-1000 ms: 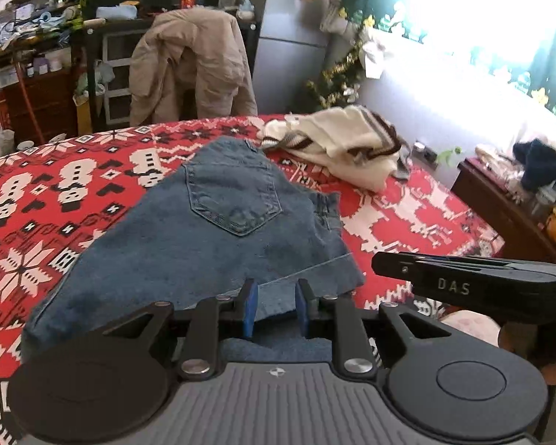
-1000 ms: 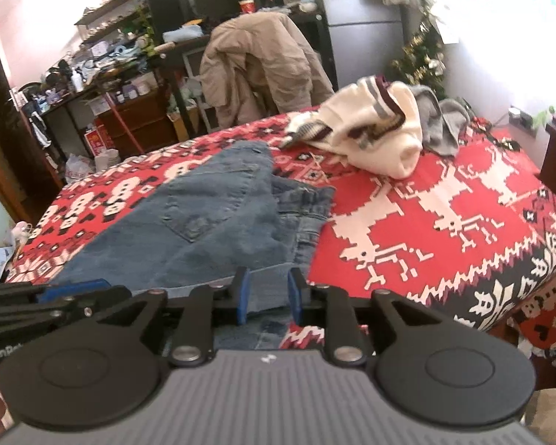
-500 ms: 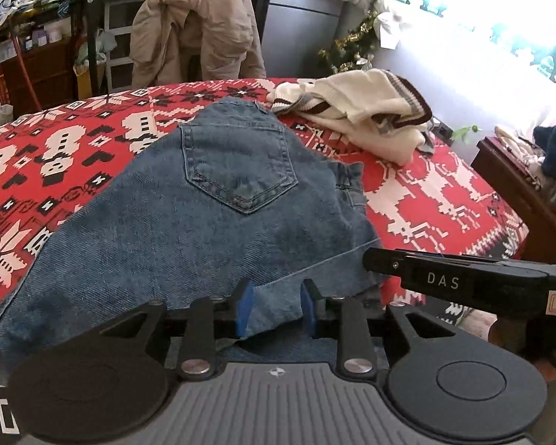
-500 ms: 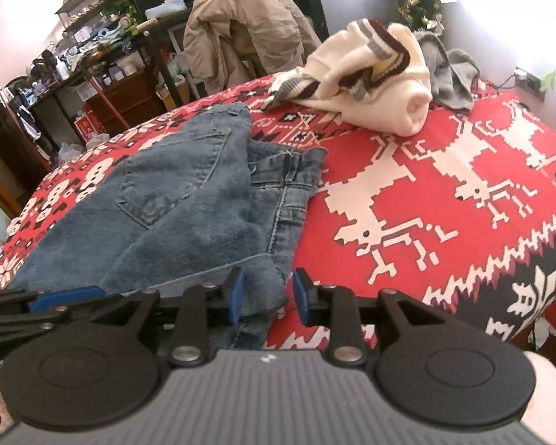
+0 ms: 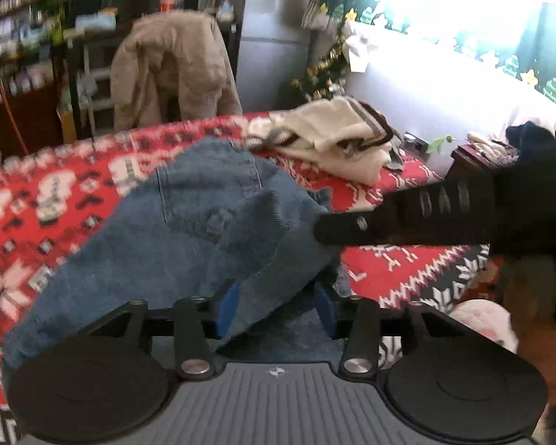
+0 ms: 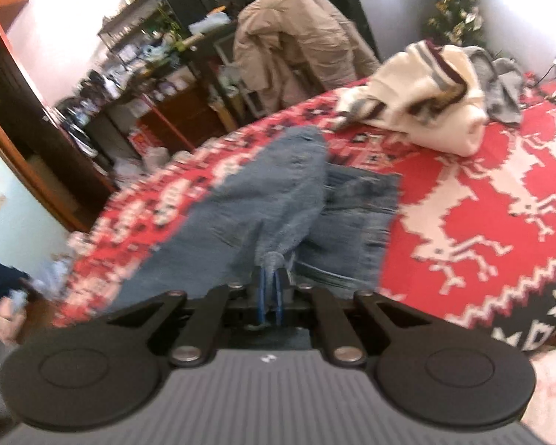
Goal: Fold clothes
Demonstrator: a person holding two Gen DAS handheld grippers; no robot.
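Observation:
Blue jeans [image 5: 189,230] lie folded on the red patterned blanket [image 5: 37,204], back pocket up. My left gripper [image 5: 276,309] stands at their near hem; its jaws are opening, with loose denim lying between the blue pads, which do not press on it. My right gripper [image 6: 270,298] is closing, its pads pinched on a bunched fold of the jeans [image 6: 241,222]. In the left wrist view the right gripper [image 5: 322,228] reaches in from the right and holds that fold raised above the rest of the denim.
A cream striped sweater [image 5: 337,144] and a grey garment [image 6: 504,85] lie at the blanket's far right. A beige jacket [image 5: 170,66] hangs over a chair behind the bed. A dark wooden side table [image 5: 478,159] stands right of the bed edge.
The left jaws have spread wide apart. The right jaws have closed on the denim and pulled a fold up. Both views have shifted and are now blurred.

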